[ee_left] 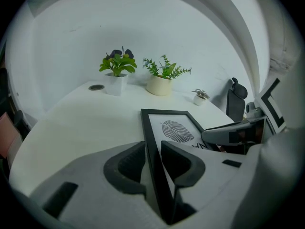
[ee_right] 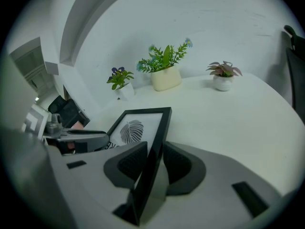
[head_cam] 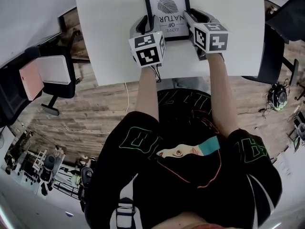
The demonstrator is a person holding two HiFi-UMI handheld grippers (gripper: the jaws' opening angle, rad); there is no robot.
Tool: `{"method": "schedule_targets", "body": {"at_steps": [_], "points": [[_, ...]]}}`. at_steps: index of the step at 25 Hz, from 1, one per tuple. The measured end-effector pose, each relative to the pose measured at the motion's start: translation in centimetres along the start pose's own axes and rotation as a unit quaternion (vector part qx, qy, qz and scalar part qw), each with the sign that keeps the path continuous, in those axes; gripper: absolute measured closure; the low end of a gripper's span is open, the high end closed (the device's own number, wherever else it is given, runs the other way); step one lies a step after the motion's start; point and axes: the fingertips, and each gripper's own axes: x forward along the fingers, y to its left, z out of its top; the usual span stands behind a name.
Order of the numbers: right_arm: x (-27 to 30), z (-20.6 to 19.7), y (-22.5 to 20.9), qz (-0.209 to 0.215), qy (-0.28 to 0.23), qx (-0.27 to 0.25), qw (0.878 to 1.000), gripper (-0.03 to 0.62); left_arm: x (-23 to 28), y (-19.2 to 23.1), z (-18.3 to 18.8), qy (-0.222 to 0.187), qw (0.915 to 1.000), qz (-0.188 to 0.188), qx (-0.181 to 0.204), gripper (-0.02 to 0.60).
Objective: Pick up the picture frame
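Frame: The picture frame lay flat on the white desk.
Left claw: The left claw was wide open. The frame's left side sat between its jaws, not pinched.
Right claw: The right claw was wide open too, around the frame's right side.
Arms: Both arms reached forward, with the claws tipped down.
Trouble: If one claw squeezed weakly, the frame could tip and slip out.

The black picture frame with a leaf print lies flat on the white table.
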Motion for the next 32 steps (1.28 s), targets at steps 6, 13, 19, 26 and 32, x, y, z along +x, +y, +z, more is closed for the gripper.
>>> {"method": "schedule_targets", "body": {"at_steps": [6, 13, 19, 26, 32], "points": [[0.0, 0.1, -0.2, -0.011, 0.012, 0.02, 1.0, 0.49, 0.2, -0.3, 0.1, 0.008, 0.9998, 0.009, -0.016, 0.486], [0.0, 0.1, -0.6, -0.005, 0.012, 0.048, 0.999, 0.508, 0.1, -0.2, 0.1, 0.013, 0.9988, 0.011, -0.046, 0.508], [-1.3, 1.0, -0.3, -0.008, -0.017, 0.039, 0.999, 0.511, -1.1, -0.7, 1.2, -0.015, 0.999, 0.013, -0.039, 0.509], [-4.8, 3.4, -1.0, -0.014, -0.062, 0.03, 0.998, 0.511, -2.9, -3.4, 4.1, -0.056, 0.9981, 0.008, -0.022, 0.511], [-7.7, 5.9, -1.3, -0.015, -0.101, 0.02, 0.995, 0.513, -4.7, -5.3, 6.9, -0.089, 0.996, 0.006, -0.003, 0.509]]}}
